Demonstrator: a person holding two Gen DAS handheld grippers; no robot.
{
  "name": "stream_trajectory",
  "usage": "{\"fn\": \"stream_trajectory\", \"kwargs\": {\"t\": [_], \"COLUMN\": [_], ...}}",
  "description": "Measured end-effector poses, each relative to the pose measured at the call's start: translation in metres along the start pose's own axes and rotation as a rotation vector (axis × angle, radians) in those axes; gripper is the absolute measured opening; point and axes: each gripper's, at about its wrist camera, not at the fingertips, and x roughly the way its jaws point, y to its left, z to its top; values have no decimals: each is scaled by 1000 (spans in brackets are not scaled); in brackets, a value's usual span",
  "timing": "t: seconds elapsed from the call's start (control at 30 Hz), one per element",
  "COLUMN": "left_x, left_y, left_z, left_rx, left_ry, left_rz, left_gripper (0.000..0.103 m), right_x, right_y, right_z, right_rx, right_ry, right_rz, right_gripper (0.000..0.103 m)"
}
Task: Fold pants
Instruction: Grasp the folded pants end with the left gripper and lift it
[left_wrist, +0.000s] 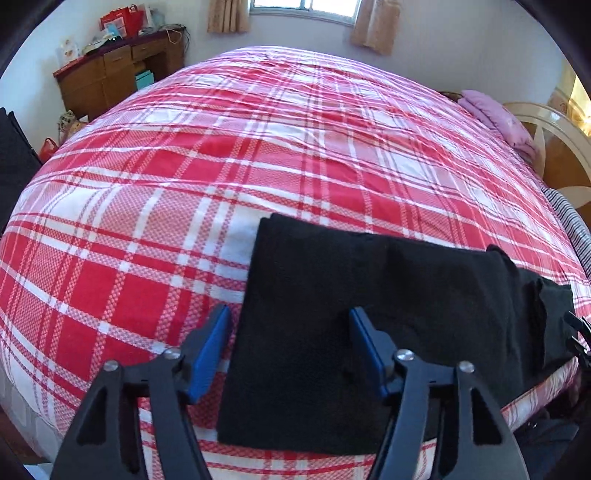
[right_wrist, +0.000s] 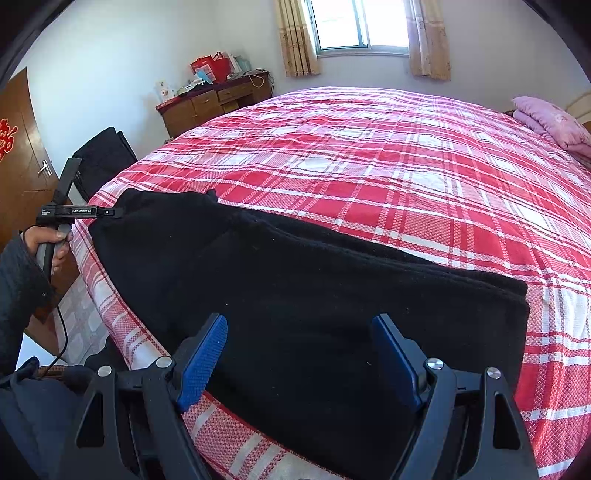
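Only the right wrist view catches the hand (right_wrist: 50, 242); both grippers' jaws gape over black pants (left_wrist: 332, 314) on the bed (left_wrist: 147, 221)

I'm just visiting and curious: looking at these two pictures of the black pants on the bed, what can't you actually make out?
- Near edge of the black pants: left wrist view, hidden behind the left gripper.
- How many layers the pants are folded into: both views, too dark.
- Right gripper in the left wrist view: cut off at the right edge.
- Items on the wooden desk: both views, too small.
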Motion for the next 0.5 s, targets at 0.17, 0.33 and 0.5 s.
{"fn": "stream_trajectory", "kwargs": {"t": [0.17,0.33,0.5], "left_x": [-2,-11,-24], "left_y": [1,11,9], "left_z": [-3,0,3], "left_rx": [12,-65,-97], "left_ry": [-13,-16,-36], "left_rz": [-33,-156,-227], "left_gripper": [46,21,21], "right_x": [2,0,-6], "right_y": [1,1,-4], "right_z": [0,0,3], "right_rx": [-3,-2,9], "right_ry": [6,-5,-18], "right_rz": [-4,-8,-19], "right_gripper": [82,82,82]}}
